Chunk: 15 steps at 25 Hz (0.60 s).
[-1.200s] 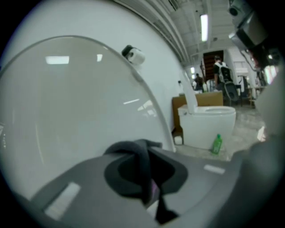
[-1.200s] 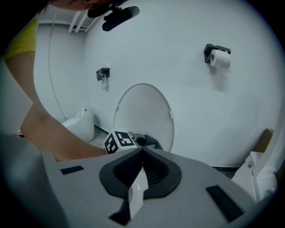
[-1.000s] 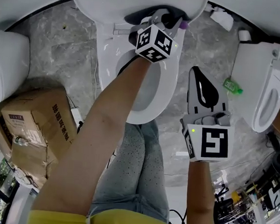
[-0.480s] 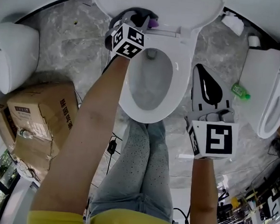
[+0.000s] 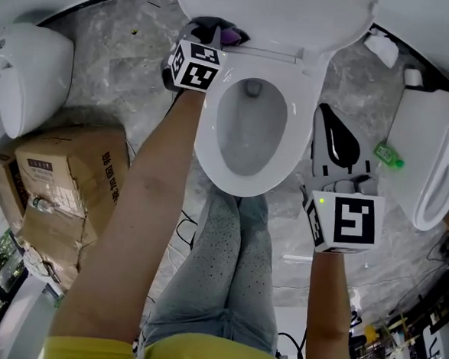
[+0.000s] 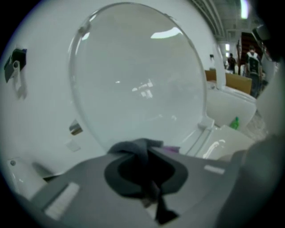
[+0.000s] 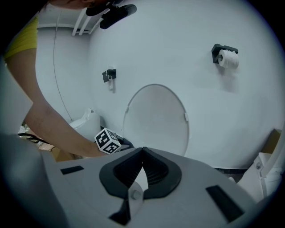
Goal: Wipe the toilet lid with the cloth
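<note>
The white toilet lid [image 5: 275, 10] stands raised behind the seat [image 5: 289, 133]. My left gripper [image 5: 213, 33] is at the lid's lower left, by the hinge, shut on a dark grey cloth [image 5: 233, 36] with a purple patch. In the left gripper view the cloth [image 6: 139, 148] bunches between the jaws, right in front of the lid [image 6: 138, 75]. My right gripper [image 5: 336, 144] hovers over the floor right of the bowl, shut on nothing. In the right gripper view its closed jaws [image 7: 142, 152] point at the lid [image 7: 156, 120], with the left gripper's marker cube [image 7: 107, 140] at the left.
A cardboard box [image 5: 63, 179] lies on the floor at the left, near another white fixture [image 5: 32, 77]. A second toilet [image 5: 440, 167] and a green bottle [image 5: 389, 154] are at the right. A paper roll [image 7: 228, 58] hangs on the wall. The person's legs stand before the bowl.
My left gripper has carried the cloth from the rear middle of the seat leftward to the lid's lower left corner. The right gripper has hardly moved.
</note>
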{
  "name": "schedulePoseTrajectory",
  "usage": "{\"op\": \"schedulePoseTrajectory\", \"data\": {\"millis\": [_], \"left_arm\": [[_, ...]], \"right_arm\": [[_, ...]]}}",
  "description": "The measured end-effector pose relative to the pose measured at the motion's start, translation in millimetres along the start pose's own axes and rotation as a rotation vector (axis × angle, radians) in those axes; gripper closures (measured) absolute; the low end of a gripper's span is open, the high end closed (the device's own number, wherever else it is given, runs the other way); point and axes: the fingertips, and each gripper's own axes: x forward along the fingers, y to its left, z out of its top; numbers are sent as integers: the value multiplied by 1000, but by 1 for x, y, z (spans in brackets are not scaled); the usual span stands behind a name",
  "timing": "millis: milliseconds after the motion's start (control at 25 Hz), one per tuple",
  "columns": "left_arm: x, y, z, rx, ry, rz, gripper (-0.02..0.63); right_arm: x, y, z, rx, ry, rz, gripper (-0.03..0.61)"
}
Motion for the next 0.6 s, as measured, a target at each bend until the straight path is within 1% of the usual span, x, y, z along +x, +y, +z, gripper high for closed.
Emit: {"op": "schedulePoseTrajectory", "data": {"millis": [200,440,600], "left_arm": [[-18,-5,4,-64,-28,-1,597],[-52,-34,-8,-110,-58,-30,597],[-74,-50,-15,-163,-63,-43,597]], "right_arm": [[-4,11,-3,-2,3,13,563],[-11,24,-10,-2,4,24,563],[-16,34,-18,4,11,25,563]]}}
